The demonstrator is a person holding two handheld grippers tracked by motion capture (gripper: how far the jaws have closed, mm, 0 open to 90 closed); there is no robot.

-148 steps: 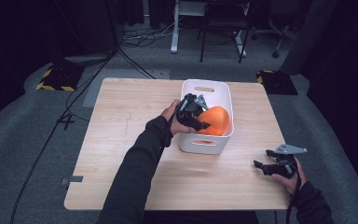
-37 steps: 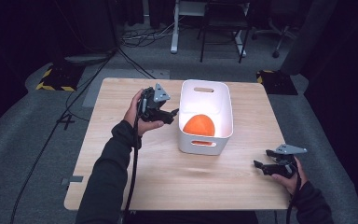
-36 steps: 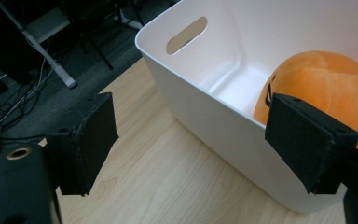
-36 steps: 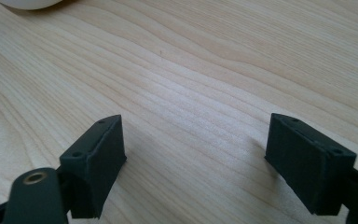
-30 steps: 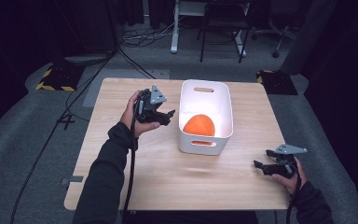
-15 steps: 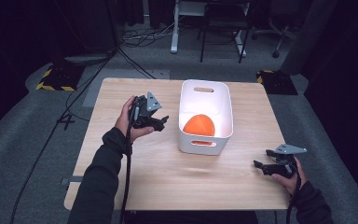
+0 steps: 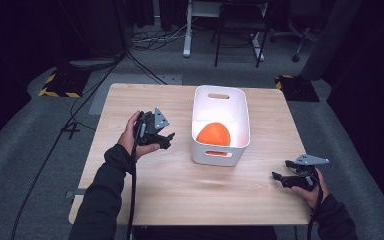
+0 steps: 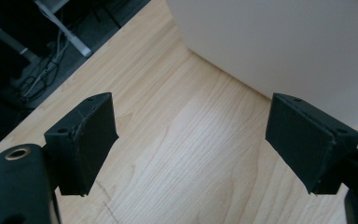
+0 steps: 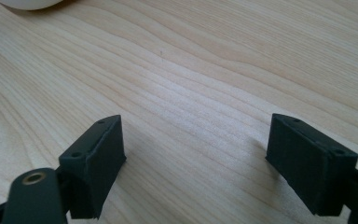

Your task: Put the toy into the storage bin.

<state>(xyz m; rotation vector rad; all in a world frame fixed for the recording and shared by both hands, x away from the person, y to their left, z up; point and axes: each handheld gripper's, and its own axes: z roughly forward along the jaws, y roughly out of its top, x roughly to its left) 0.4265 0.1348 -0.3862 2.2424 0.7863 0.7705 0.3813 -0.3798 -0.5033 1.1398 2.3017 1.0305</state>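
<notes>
The desk carries a white bin at twelve o'clock, cradling the orange ball so it cannot roll. Left gripper at nine, right gripper at four, both agape and empty.

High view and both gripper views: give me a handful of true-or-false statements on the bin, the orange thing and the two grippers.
1. The orange ball lies inside the white bin. True.
2. The left gripper holds the ball. False: its jaws stand open with only bare table between them.
3. The right gripper is over the table's near right part, apart from the bin. True.
4. The bin lies tipped on its side. False: it stands upright, opening upward.
5. The right gripper's jaws are closed. False: they stand wide apart.
</notes>
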